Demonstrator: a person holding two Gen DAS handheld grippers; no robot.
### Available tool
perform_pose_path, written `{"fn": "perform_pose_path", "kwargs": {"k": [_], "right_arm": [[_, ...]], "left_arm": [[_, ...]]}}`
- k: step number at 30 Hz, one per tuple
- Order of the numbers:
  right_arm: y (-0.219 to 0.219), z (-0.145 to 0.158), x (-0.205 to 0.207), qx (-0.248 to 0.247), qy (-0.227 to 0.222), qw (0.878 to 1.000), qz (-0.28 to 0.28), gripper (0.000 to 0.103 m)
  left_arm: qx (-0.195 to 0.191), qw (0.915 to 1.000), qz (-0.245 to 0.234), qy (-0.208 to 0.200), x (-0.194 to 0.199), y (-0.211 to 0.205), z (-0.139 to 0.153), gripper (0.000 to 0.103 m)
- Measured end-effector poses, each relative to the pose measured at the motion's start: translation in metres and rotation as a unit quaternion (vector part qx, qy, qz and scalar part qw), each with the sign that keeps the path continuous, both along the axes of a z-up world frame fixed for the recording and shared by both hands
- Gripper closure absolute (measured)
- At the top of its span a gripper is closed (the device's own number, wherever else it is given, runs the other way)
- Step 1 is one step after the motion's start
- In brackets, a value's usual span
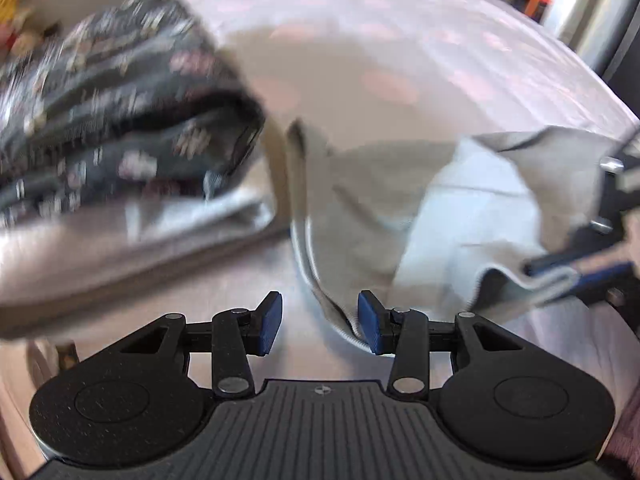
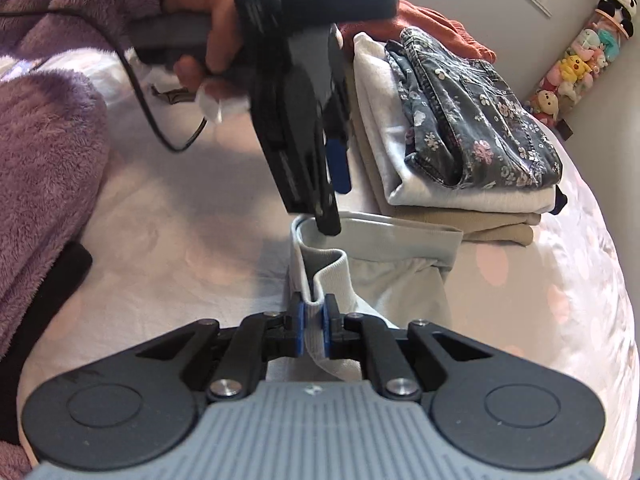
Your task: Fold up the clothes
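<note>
A pale blue-grey garment (image 1: 380,208) (image 2: 384,264) lies crumpled on the bed. My right gripper (image 2: 313,330) is shut on its ribbed hem and shows at the right edge of the left wrist view (image 1: 572,272). My left gripper (image 1: 319,322) is open, with the garment's edge lying against its right pad. In the right wrist view the left gripper (image 2: 336,176) hangs fingers down over the garment's far edge.
A stack of folded clothes (image 2: 460,152) (image 1: 120,132) topped by dark floral denim sits beyond the garment. The bed sheet (image 2: 180,240) is white with pink spots. A purple fleece sleeve (image 2: 44,140) is at left. Plush toys (image 2: 580,64) stand by the wall.
</note>
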State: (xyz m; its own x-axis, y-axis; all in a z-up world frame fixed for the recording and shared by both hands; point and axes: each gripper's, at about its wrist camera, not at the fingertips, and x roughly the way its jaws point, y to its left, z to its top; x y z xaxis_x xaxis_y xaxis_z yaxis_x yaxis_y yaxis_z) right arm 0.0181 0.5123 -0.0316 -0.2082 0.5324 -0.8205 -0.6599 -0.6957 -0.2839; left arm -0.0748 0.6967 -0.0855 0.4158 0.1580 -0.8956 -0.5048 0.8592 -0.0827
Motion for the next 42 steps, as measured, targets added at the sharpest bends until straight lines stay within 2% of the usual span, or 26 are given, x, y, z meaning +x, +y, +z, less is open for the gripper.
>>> {"fn": "perform_pose_path", "kwargs": {"k": [1,2,3,4,6,8,11,15,18,21,25,28,31,35,37,42], "right_arm": [[0.001,0.0,0.0,0.003,0.001,1.0,-0.001,0.093],[0.002,0.0,0.0,0.005,0.0,1.0,-0.004,0.093],[0.004,0.0,0.0,0.008,-0.001,1.0,-0.01,0.093],[0.007,0.0,0.002,0.012,-0.002,1.0,-0.019,0.093],[0.016,0.003,0.005,0.017,0.004,0.999,-0.043,0.093],[0.027,0.008,0.008,0.024,0.018,0.997,-0.068,0.094],[0.046,0.019,0.006,0.034,0.034,0.994,-0.097,0.094],[0.074,0.023,0.0,0.005,0.056,0.99,-0.129,0.094],[0.087,0.023,-0.014,-0.011,0.073,0.99,-0.119,0.094],[0.101,0.014,-0.032,-0.041,0.063,0.991,-0.108,0.094],[0.124,-0.017,-0.044,-0.104,0.034,0.984,-0.138,0.094],[0.134,-0.033,-0.044,-0.123,0.019,0.979,-0.159,0.094],[0.142,-0.036,-0.037,-0.12,0.013,0.976,-0.181,0.094],[0.153,-0.04,-0.03,-0.114,0.013,0.974,-0.195,0.093],[0.158,-0.044,-0.03,-0.116,0.021,0.973,-0.196,0.093],[0.159,-0.057,-0.03,-0.104,0.032,0.975,-0.193,0.09]], "left_arm": [[-0.016,0.9999,0.004,-0.003,-0.001,0.003,-0.005,0.063],[-0.033,0.9994,0.009,-0.006,-0.001,0.006,-0.01,0.068],[-0.047,0.9988,0.012,-0.008,-0.002,0.009,-0.014,0.089],[-0.053,0.9985,0.011,-0.01,-0.003,0.011,-0.015,0.096],[-0.061,0.998,0.012,-0.012,-0.005,0.014,-0.013,0.099],[-0.065,0.9978,0.005,-0.012,-0.009,0.014,-0.005,0.1],[-0.094,0.9955,0.008,-0.008,-0.019,0.013,0.004,0.1],[-0.134,0.9907,0.022,-0.009,-0.038,0.011,0.012,0.1],[-0.159,0.9868,0.031,-0.006,-0.057,0.009,0.012,0.1],[-0.183,0.982,0.049,-0.001,-0.07,0.01,-0.001,0.1],[-0.214,0.9736,0.078,0.006,-0.074,0.015,-0.031,0.1],[-0.238,0.9653,0.108,-0.006,-0.077,0.024,-0.049,0.095],[-0.235,0.9619,0.135,-0.037,-0.088,0.035,-0.046,0.085],[-0.183,0.971,0.146,-0.049,-0.098,0.039,-0.029,0.071],[-0.179,0.9709,0.145,-0.065,-0.097,0.041,-0.025,0.061],[-0.159,0.9727,0.142,-0.092,-0.086,0.045,-0.02,0.053]]}}
